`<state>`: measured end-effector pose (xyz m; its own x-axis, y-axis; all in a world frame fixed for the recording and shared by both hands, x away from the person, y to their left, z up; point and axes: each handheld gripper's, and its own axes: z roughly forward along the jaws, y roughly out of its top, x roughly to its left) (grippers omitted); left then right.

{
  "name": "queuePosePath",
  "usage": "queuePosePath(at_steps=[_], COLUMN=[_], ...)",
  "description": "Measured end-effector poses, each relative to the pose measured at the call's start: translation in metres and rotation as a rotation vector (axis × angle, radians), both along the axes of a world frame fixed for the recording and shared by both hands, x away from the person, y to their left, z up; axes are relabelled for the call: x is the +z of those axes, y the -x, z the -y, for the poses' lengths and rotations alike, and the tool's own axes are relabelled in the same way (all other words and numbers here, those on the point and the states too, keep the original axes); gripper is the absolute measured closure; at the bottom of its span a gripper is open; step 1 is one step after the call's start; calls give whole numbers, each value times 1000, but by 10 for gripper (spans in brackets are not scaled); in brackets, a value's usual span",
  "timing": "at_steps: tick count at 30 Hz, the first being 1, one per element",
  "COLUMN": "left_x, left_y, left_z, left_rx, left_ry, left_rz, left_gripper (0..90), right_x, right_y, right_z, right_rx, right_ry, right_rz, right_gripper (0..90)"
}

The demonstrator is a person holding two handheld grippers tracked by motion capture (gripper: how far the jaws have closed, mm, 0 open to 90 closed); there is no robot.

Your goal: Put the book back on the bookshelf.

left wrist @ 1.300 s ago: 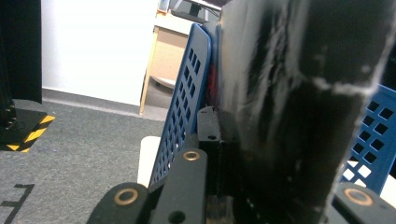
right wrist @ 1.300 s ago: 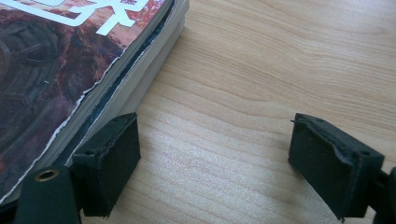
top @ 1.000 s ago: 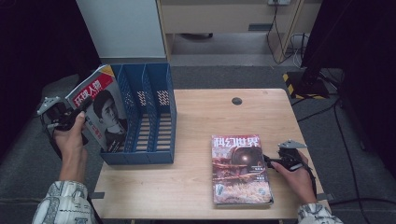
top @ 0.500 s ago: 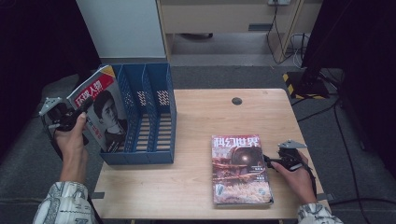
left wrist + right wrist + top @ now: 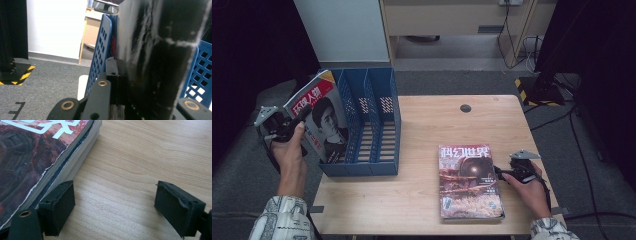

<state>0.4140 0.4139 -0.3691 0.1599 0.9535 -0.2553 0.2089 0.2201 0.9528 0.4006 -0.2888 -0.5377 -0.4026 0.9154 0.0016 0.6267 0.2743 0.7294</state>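
My left tool [image 5: 287, 127] is clamped on the lower left edge of a red-covered magazine [image 5: 319, 117], which I hold at the left end of the blue file rack [image 5: 362, 165]. The magazine stands nearly upright with its long axis rising and leaning toward the upper left, its title end uppermost and its cover facing me; its lower right part sits in the rack's leftmost slot, while its upper left corner sticks out beyond the rack wall. In the left gripper view the dark magazine [image 5: 155, 57] fills the space between the jaws, with the perforated blue wall [image 5: 101, 50] just beside it. The rack's middle and right slots hold nothing that I can see. My right tool [image 5: 504, 174] rests low on the tabletop [image 5: 422, 115] with its jaws wide apart and gripping nothing; in the right gripper view one pad [image 5: 58, 206] lies just beside the spine edge of a second magazine [image 5: 37, 152]. That second magazine [image 5: 469, 180] lies flat near the front right of the tabletop, long axis running front to back, title at the far end. A small dark round hole [image 5: 465, 108] marks the far side of the tabletop, well apart from both magazines.
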Motion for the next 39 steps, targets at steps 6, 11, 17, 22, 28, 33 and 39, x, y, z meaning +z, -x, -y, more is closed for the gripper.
queuePosePath(at_steps=[6, 11, 17, 22, 28, 33, 39], left_x=[-4, -7, -4, -3, -2, -4, -10], left_y=[-2, -2, 3, 8, 8, 2, -4], left_z=[1, 1, 2, 2, 2, 1, 2], left_rx=[-4, 0, -3, -10, -6, 9, 17], left_ry=[-9, -6, -22, -28, -21, -10, -2], left_rz=[-7, 8, 26, 39, 55, 57, 63], left_gripper=[861, 861, 861, 861, 861, 861, 859], right_x=[0, 0, 0, 0, 0, 0, 0], right_y=[0, 0, 0, 0, 1, 1, 0], right_z=[0, 0, 0, -1, -1, -1, -1], right_rx=[-3, -5, -6, -9, -11, -13, -9], right_ry=[0, -2, -2, -4, -4, -6, -4], right_rz=[2, 2, 3, 1, 3, 3, 5], right_gripper=[167, 167, 167, 166, 167, 167, 167])
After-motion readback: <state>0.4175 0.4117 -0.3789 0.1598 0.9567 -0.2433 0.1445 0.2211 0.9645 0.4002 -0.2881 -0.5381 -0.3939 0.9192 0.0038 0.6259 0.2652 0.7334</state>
